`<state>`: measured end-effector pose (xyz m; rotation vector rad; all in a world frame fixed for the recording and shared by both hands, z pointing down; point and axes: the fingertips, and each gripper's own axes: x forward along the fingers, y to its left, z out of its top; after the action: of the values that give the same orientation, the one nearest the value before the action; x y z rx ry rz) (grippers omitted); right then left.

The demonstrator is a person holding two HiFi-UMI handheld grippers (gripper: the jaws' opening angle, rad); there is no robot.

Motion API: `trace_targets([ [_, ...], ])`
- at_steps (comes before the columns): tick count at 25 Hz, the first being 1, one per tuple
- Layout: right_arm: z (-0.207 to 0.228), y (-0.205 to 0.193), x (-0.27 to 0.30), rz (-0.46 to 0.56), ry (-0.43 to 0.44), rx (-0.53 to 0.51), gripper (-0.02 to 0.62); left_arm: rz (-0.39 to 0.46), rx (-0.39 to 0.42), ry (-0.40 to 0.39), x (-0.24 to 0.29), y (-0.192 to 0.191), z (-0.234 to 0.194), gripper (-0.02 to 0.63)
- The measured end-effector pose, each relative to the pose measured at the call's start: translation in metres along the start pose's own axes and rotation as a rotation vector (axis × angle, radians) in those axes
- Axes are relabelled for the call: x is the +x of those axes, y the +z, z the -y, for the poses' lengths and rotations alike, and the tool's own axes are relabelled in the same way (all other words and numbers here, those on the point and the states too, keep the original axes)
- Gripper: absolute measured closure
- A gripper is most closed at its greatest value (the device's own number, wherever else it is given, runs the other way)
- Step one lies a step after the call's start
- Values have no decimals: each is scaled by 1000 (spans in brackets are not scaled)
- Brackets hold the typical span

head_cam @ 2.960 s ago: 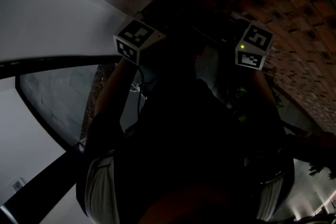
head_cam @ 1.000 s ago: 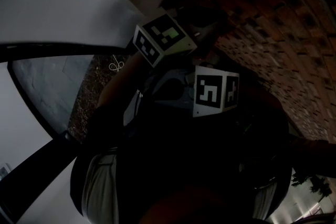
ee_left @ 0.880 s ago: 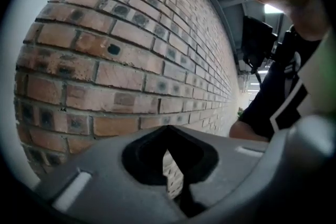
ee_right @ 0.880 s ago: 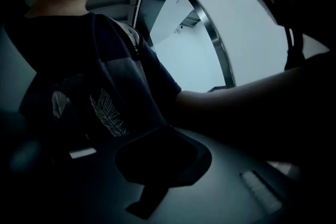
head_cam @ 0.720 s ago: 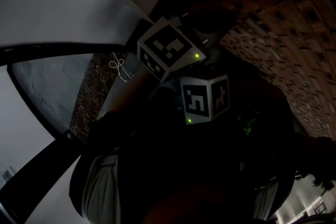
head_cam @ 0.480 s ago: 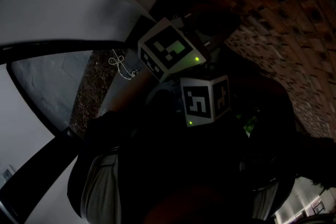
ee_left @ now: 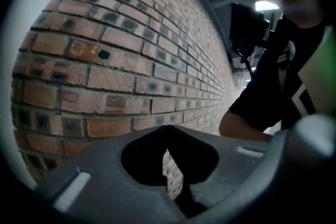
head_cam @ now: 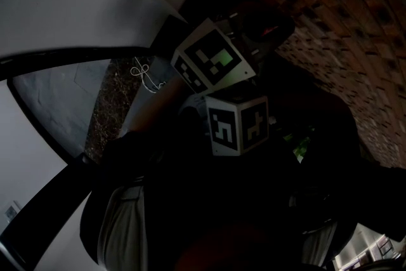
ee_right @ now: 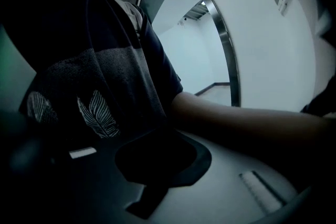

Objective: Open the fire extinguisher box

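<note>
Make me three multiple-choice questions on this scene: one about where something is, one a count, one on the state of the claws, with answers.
1. In the left gripper view, what does the left claw face?
A) a red-brown brick wall
B) a glass door
C) a red cabinet

2. How many white cubes with black square markers show in the head view?
A) one
B) two
C) four

3. How do the left claw and the right claw stand?
A) both open
B) both shut, empty
C) left shut on a handle

Answers:
1 A, bricks fill that view.
2 B, one cube sits above the other.
3 B, each pair of jaws meets with nothing between.
</note>
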<state>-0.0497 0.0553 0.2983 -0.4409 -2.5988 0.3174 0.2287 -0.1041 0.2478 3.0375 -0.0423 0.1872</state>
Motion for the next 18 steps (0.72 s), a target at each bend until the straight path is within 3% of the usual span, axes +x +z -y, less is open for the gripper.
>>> trace_targets([
  [4, 2, 1, -2, 15, 1, -7, 597, 11, 12, 40, 0, 2, -9, 611],
  [10, 12, -4, -6, -41, -56, 26, 597, -7, 0, 226, -5, -2, -51, 611],
  [14, 3, -3, -4, -68, 7, -10, 597, 1, 5, 240, 0, 3, -54, 611],
  [18, 4, 1, -7, -20, 29, -19, 598, 10, 8, 303, -7, 5, -68, 611],
])
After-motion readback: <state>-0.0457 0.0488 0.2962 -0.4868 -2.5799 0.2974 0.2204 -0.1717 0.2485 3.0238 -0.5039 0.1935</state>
